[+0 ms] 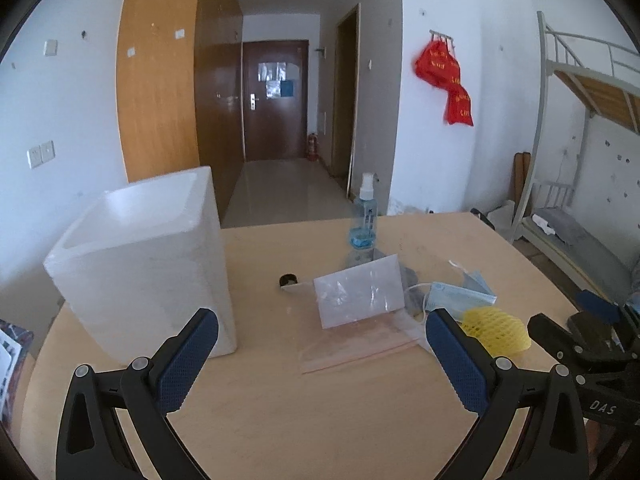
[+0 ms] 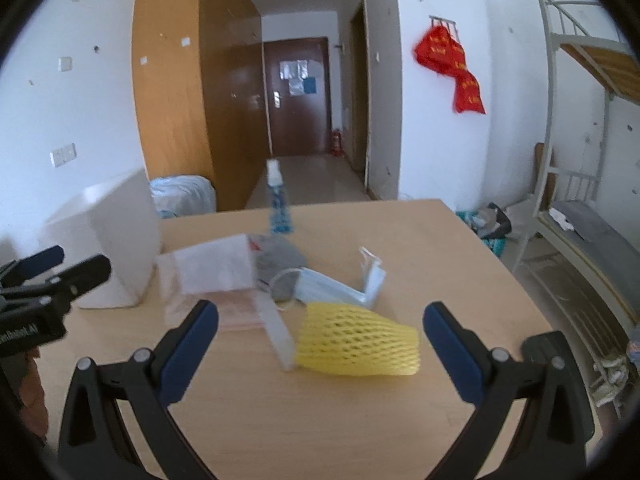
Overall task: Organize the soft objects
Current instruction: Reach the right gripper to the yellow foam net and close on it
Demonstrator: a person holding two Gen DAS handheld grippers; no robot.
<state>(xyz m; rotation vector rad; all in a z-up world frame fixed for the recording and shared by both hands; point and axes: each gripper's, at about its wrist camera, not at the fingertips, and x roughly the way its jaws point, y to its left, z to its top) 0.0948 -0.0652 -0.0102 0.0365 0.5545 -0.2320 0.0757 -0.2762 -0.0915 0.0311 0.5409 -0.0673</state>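
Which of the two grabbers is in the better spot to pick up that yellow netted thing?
Probably the right gripper: its open jaws frame the yellow foam net. The left gripper faces the plastic bags.

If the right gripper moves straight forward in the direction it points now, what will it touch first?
Most likely the yellow foam net. It lies on the table directly ahead of the open right gripper, roughly between its fingers. The blue face masks lie further behind it. Depth is hard to judge in this fisheye view.
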